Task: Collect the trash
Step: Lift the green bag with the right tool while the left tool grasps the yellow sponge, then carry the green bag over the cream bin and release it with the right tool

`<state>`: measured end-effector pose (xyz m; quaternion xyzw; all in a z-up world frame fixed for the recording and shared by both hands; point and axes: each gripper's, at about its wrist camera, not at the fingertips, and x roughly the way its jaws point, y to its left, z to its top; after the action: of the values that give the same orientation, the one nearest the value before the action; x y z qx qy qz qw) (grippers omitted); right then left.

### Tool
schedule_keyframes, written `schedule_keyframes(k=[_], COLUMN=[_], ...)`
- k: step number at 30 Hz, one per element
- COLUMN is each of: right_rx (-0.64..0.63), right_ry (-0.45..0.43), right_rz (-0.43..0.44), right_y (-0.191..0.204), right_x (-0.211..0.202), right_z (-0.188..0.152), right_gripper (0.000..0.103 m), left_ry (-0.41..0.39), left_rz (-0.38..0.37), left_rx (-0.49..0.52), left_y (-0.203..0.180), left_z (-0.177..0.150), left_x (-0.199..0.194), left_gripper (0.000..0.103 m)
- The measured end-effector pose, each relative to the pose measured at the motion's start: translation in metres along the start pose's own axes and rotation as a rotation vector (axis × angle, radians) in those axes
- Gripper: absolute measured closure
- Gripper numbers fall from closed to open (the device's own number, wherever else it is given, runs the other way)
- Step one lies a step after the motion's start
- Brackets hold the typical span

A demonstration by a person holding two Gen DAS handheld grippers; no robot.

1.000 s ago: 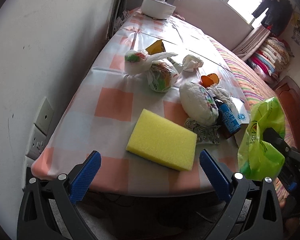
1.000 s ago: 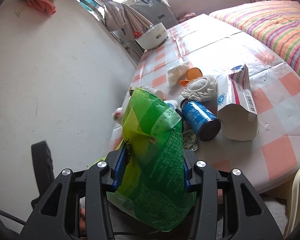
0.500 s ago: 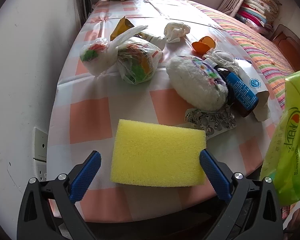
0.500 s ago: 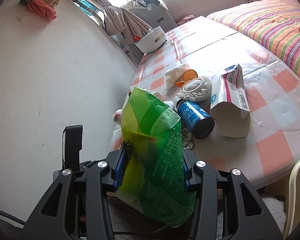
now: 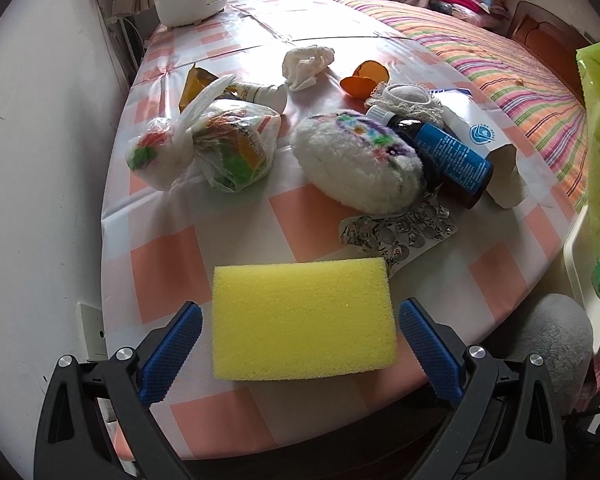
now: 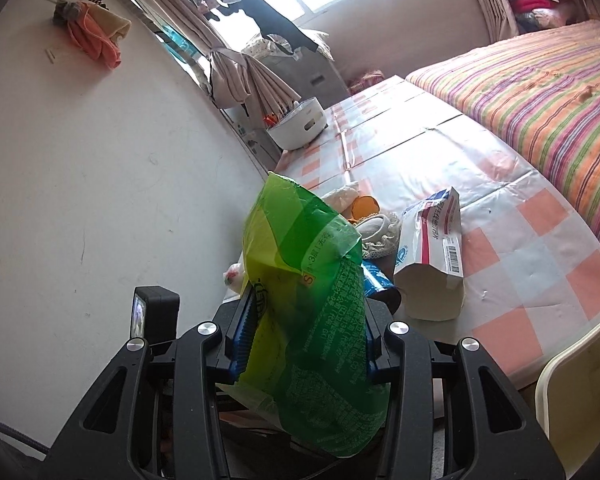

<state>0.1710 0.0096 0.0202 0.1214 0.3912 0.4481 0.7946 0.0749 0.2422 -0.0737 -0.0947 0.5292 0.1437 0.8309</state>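
Right wrist: our right gripper [image 6: 306, 330] pinches a green bag [image 6: 316, 312], print unreadable; our left gripper [image 5: 300, 354] spreads around the sponge [image 5: 304, 322].

Sponge [image 5: 303, 319] — plain yellow. Tablecloth [image 5: 312, 224] — peach-and-white check. Plastic bag [image 6: 312, 308] — translucent green, fine dark print. Bottle [image 5: 452, 160] — blue label. Bedspread [image 6: 540, 92] — multicolour stripes. Gripper pads [image 5: 168, 354] — blue.

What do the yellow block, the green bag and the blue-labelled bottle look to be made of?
Yellow block: soft foam sponge, matte, finely pored surface. Green bag: thin plastic film, glossy and translucent, creased, printed; the right hand-held gripper pinches it. Bottle: dark and shiny, glass or plastic, unclear which; blue label looks like paper.
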Motion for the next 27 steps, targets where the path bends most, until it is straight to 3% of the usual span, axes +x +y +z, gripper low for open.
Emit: schedule_keyframes(k=[5,10,12,20,27], right_rx=[0.003,0.010,0.013,0.017,0.023], right_ry=[0.008,0.008,0.010,-0.004,-0.041], right_rz=[0.008,0.006,0.005,-0.013,-0.054], right_y=[0.000,-0.003,-0.004,-0.008,-0.016], right_x=[0.002,0.003,0.003,-0.004,-0.021], right_z=[-0.002,-0.004,-0.005,-0.005,-0.007], right_gripper=[0.063,0.063,0.063,0.063,0.063], left_ry=[0.093,0.068,0.043,-0.033,-0.099], left_rz=[0.009,0.032,0.038,0.016,0.027], left_rx=[-0.034,-0.022,-0.025,-0.072,-0.048], left_y=[0.006,0.007,0.009,0.016,0.000], left_z=[-0.002,-0.004,-0.004,-0.001,-0.004], left_x=[0.023,0.025,0.022,0.006,-0.018], left_gripper=[0.007,0.009,0.017,0.018,0.018])
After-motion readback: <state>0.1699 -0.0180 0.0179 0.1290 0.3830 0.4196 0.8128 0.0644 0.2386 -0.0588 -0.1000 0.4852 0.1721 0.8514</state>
